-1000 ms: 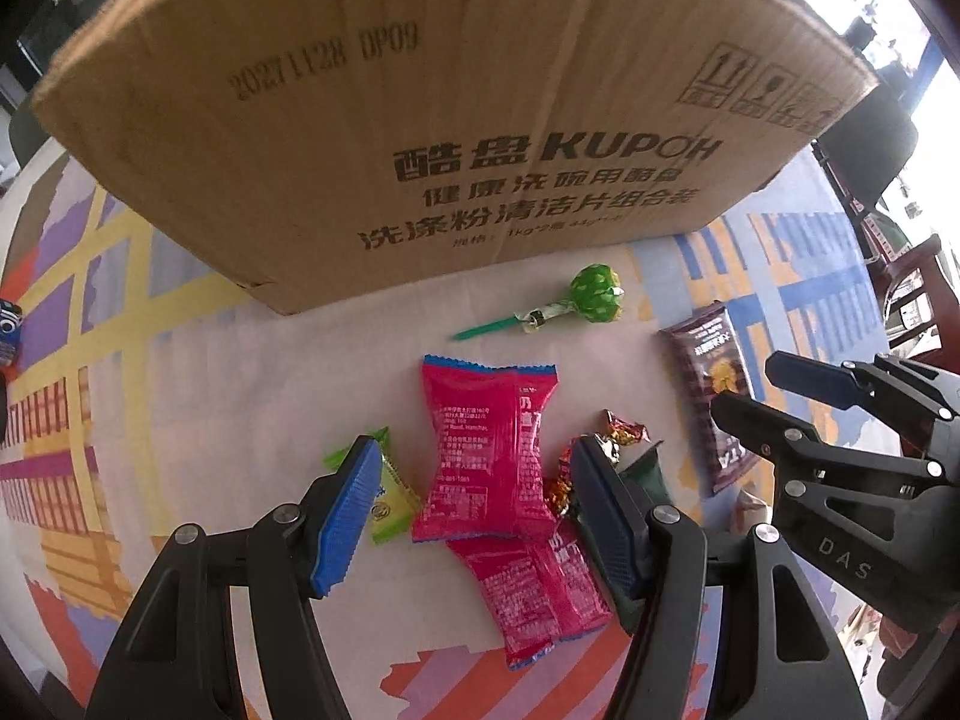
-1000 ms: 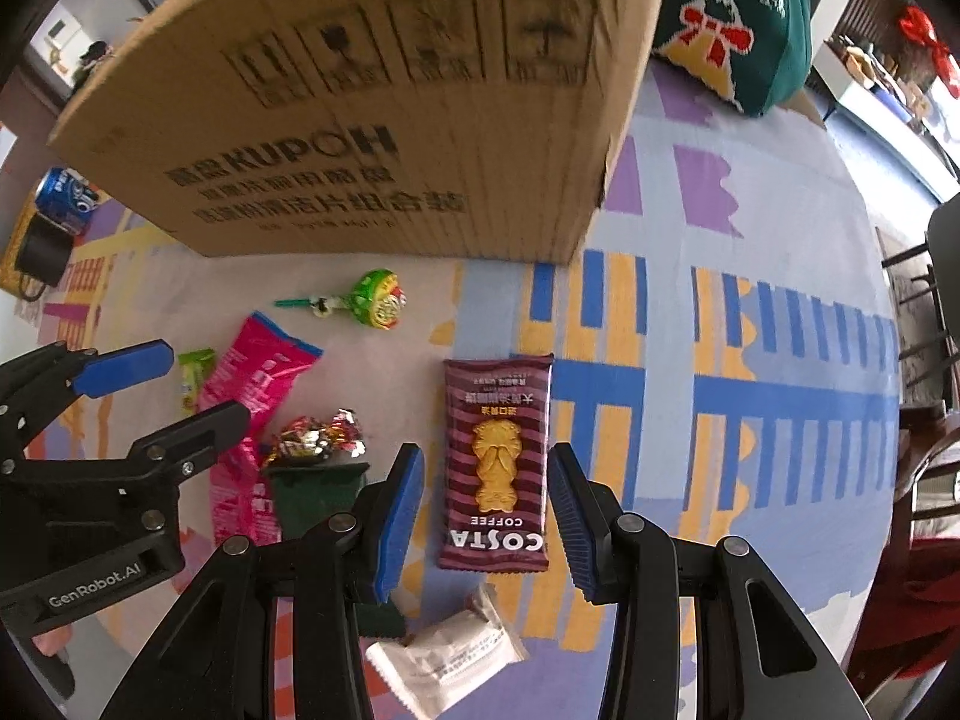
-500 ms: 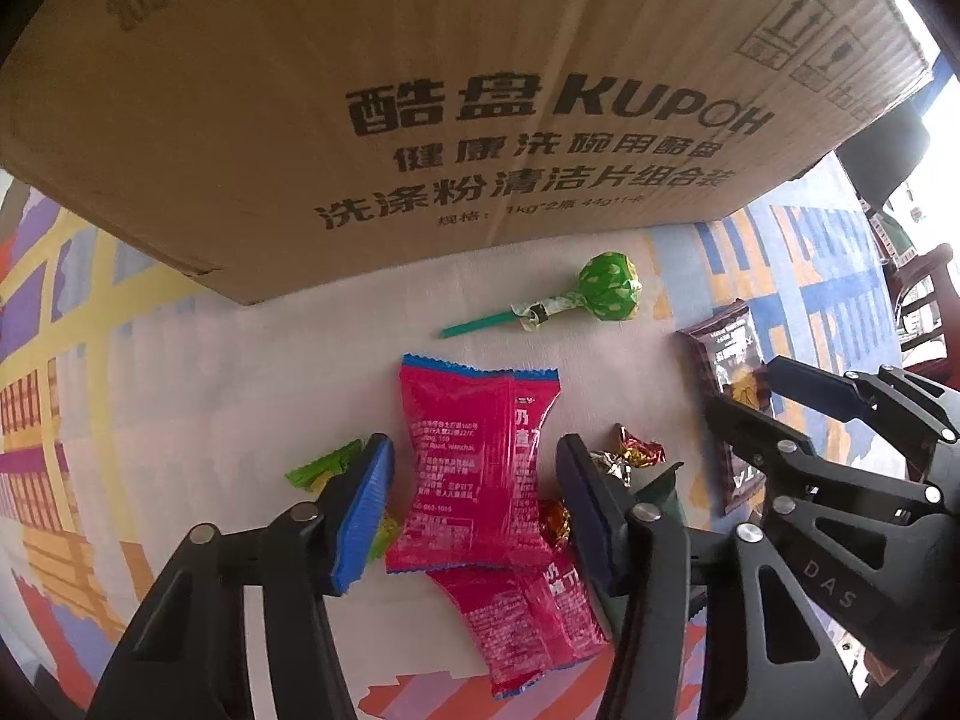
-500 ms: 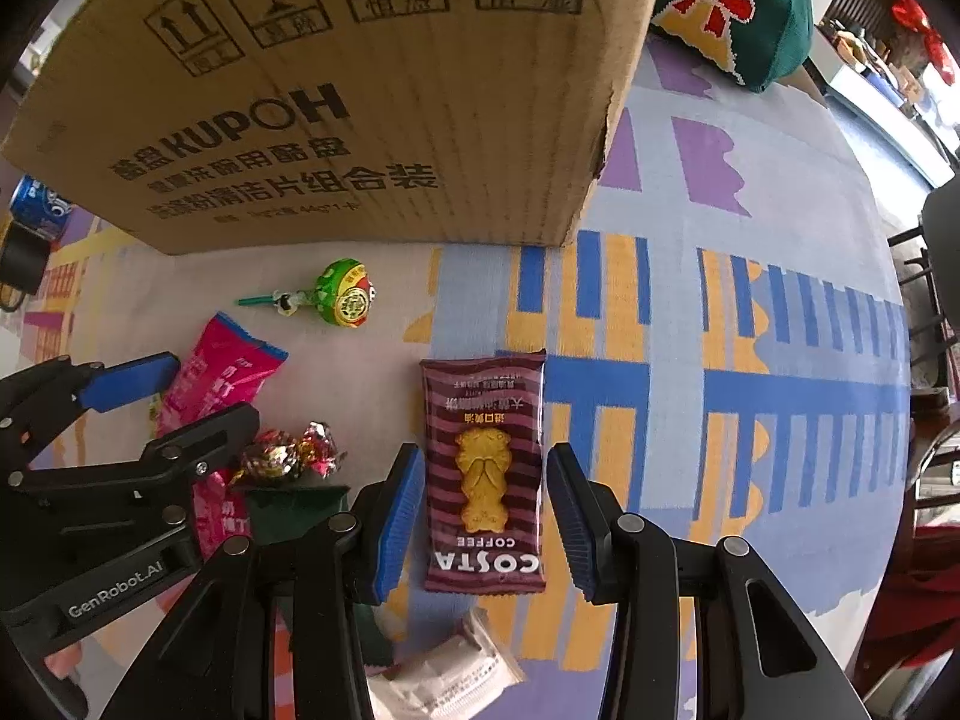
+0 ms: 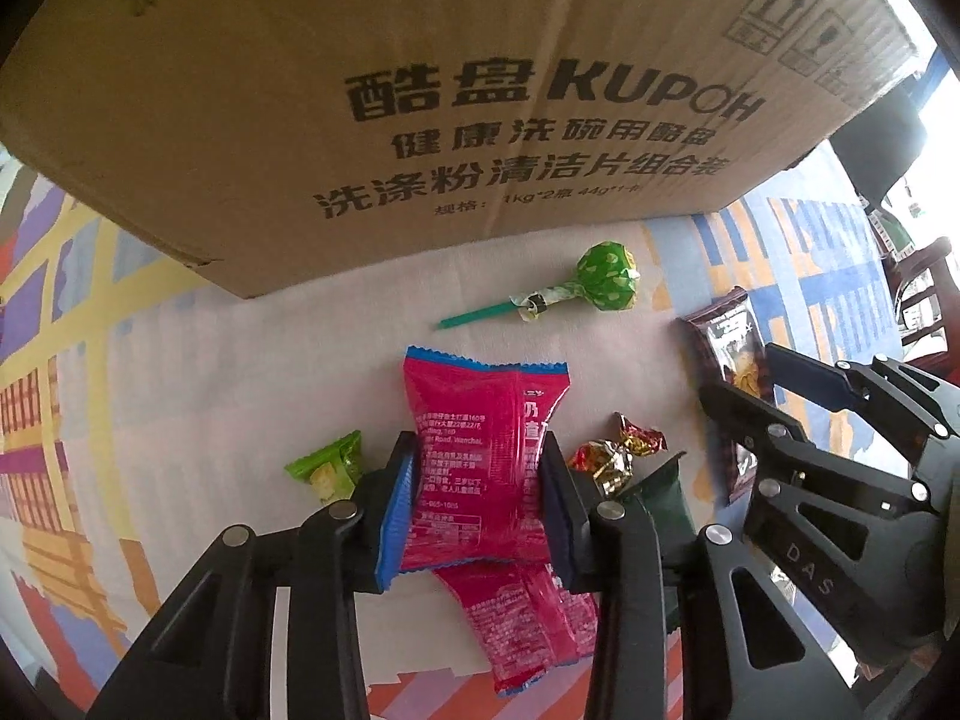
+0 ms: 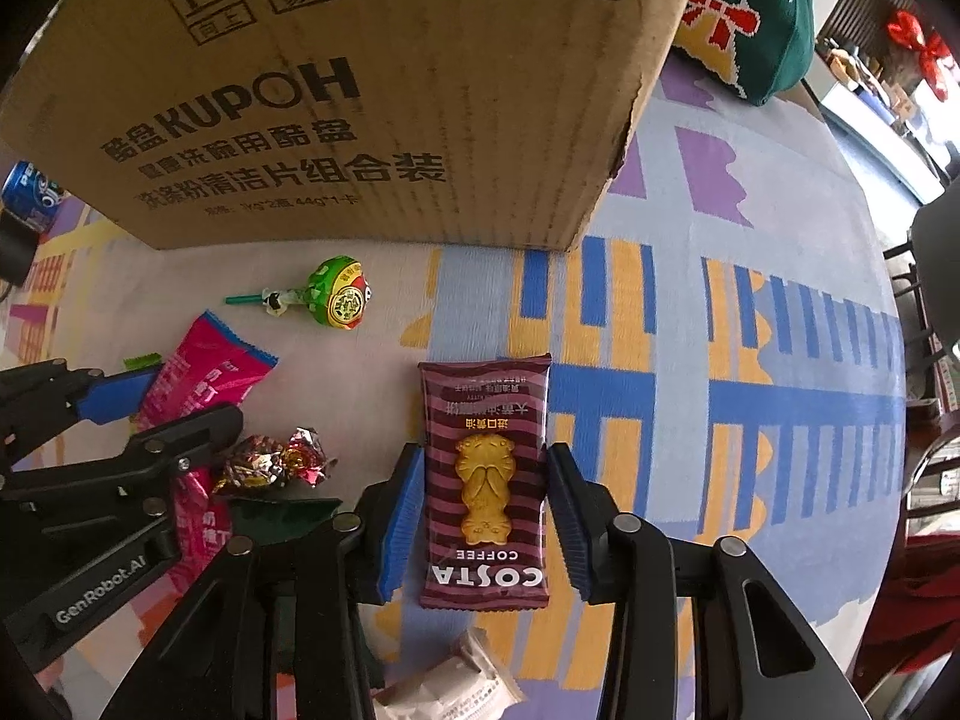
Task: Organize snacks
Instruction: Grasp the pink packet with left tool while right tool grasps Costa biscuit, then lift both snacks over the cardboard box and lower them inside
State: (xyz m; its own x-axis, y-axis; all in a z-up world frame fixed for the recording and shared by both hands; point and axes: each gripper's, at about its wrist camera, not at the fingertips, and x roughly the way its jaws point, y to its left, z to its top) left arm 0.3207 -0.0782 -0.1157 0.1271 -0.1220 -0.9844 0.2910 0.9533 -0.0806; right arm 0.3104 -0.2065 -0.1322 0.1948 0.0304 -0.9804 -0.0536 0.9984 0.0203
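The left gripper (image 5: 477, 501), its jaws just closing in, clamps the upper pink packet (image 5: 480, 456), which hides part of a second pink packet (image 5: 528, 618); a green candy (image 5: 327, 468) lies just left. The cardboard box (image 5: 420, 90) walls off the far side. The right gripper (image 6: 483, 513), also just narrowing, straddles the Costa packet (image 6: 485, 480), blue pads at its edges; bare counter (image 6: 750, 360) lies rightward.
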